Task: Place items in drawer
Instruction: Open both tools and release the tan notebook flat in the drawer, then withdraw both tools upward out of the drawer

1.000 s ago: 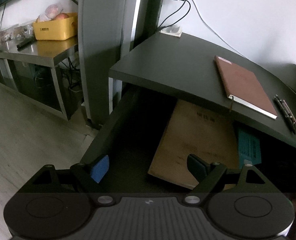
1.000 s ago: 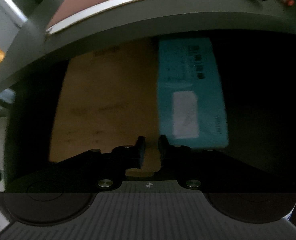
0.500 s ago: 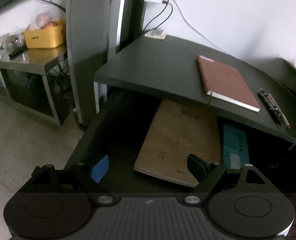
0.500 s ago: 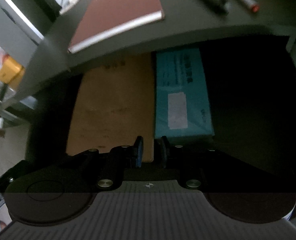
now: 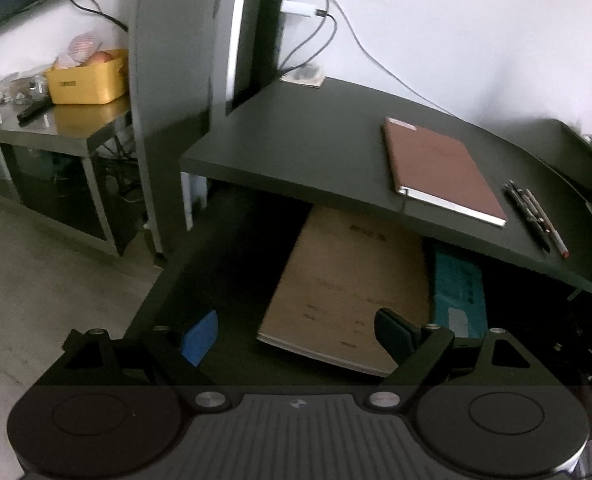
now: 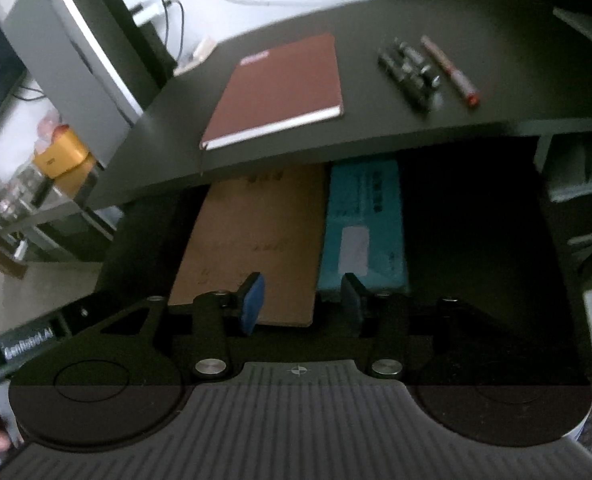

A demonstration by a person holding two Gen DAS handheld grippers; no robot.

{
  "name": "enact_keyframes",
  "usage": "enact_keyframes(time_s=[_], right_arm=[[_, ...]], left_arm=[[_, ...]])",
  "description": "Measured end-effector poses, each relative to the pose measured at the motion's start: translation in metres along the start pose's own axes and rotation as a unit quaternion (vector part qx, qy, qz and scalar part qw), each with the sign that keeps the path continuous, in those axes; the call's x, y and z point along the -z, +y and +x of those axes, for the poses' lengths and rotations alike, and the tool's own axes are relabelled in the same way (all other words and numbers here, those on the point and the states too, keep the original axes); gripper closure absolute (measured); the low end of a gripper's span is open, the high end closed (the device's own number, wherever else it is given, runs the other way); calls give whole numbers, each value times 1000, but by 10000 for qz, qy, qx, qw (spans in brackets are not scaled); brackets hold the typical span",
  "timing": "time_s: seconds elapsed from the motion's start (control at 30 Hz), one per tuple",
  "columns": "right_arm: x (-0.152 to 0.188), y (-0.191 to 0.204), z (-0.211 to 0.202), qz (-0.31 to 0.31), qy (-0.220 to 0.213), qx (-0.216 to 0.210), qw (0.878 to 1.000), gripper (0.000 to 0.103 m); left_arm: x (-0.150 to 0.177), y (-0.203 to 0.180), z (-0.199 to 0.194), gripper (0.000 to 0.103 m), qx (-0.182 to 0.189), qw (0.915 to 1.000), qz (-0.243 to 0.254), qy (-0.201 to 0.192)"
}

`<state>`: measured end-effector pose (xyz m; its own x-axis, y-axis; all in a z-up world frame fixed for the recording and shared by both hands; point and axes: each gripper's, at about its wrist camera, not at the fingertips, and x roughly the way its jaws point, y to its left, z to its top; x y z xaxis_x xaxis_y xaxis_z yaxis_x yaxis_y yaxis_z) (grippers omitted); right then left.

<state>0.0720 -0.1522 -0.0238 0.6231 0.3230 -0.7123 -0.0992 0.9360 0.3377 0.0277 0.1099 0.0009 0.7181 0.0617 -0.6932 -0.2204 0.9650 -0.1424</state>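
"GenRobot.AI" is read on a label (image 6: 27, 345) at lower left of the right view. Both the left tool (image 5: 296, 334) and the right tool (image 6: 302, 300) are seen released, above the drawer (image 6: 476, 240).

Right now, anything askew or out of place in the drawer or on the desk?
Only the tan folder: it lies skewed in the drawer, angled against the straight teal box. On the desk, the notebook and pens lie flat. No spill or damage visible.
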Motion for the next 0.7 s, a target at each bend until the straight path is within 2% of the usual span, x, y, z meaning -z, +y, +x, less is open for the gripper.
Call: enact_keyframes(time_s=[0.3,0.5,0.63,0.7], right_arm=[[5,-30,5,409,30,178,9990,48],[3,-42,17,441,-178,291,9984,46],[-4,-53,38,537,76,404,9977,46],[-9,-52,49,464,209,439,9977,45]], left_arm=[[3,-9,15,18,113,9998,94,104],[-1,-8,32,17,230,9995,192,-112],[-1,-19,58,18,558,9968,543,199],[-1,-26,68,18,528,9957,707,289]])
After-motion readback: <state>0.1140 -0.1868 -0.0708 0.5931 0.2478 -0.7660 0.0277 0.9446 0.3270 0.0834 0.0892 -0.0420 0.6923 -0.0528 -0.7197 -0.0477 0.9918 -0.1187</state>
